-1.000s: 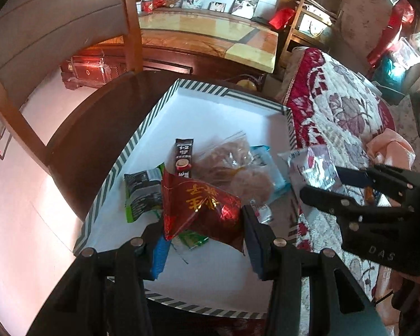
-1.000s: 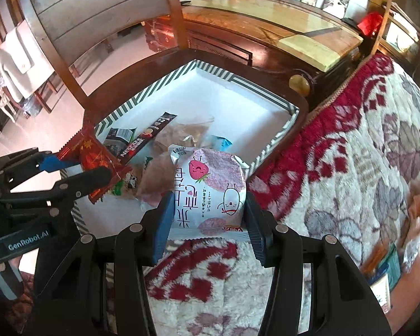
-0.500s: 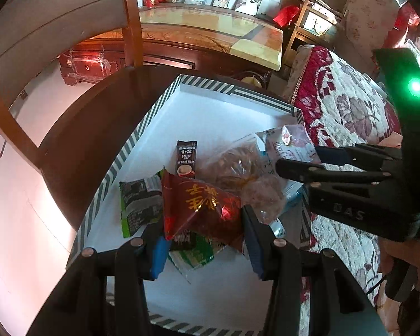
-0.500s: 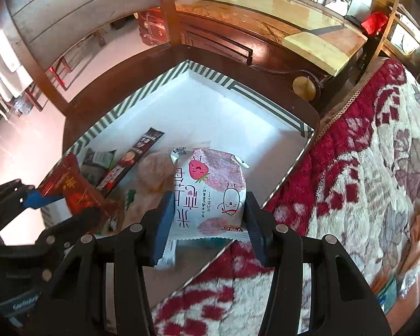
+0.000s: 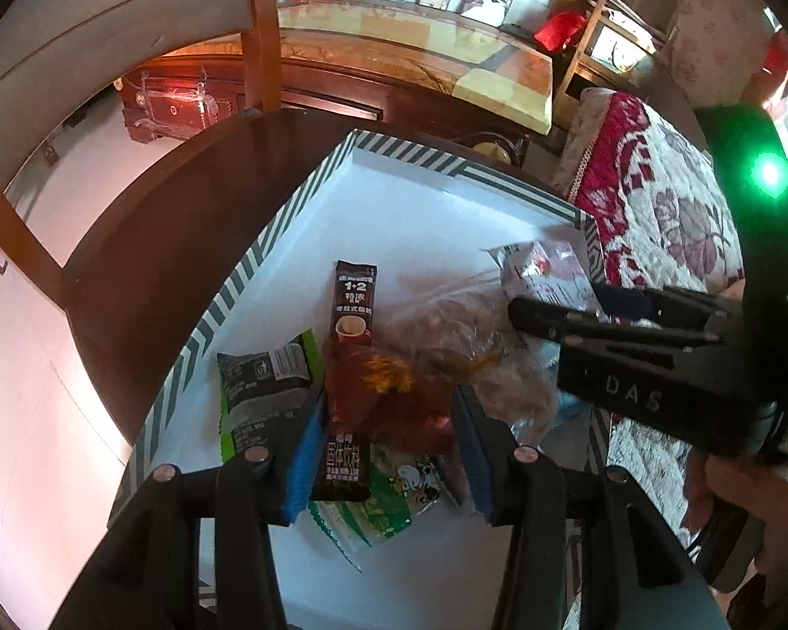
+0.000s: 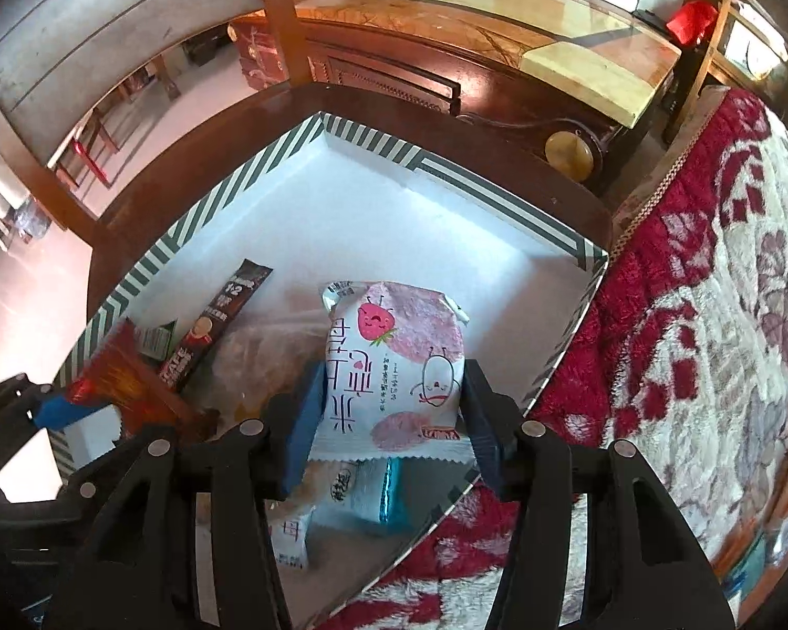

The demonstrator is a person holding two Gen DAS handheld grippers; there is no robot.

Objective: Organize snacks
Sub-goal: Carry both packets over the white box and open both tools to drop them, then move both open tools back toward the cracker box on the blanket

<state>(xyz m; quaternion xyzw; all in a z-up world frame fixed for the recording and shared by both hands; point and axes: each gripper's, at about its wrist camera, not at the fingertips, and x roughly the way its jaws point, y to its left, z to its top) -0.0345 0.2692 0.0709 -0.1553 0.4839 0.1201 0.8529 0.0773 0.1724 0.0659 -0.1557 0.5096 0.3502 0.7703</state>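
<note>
A white box with a striped rim (image 5: 268, 247) (image 6: 220, 199) sits on a dark wooden chair seat and holds several snacks. My left gripper (image 5: 386, 451) is shut on a red snack packet (image 5: 394, 399), held over the pile in the box; the packet also shows in the right wrist view (image 6: 126, 383). My right gripper (image 6: 389, 420) is shut on a white and pink strawberry packet (image 6: 394, 362), held over the box's right side; it also shows in the left wrist view (image 5: 546, 273). A brown coffee stick (image 5: 354, 299), a green-edged dark packet (image 5: 262, 383) and a clear bag of pastries (image 5: 452, 325) lie in the box.
A red and white floral blanket (image 6: 709, 315) lies right of the box. The wooden chair back (image 5: 260, 26) rises behind it. A long wooden table (image 6: 499, 5) stands farther back. More small packets (image 6: 362, 499) lie under my right gripper.
My right gripper has carried the strawberry packet from above the blanket to over the box. My left gripper has lowered slightly with the red packet, now blurred.
</note>
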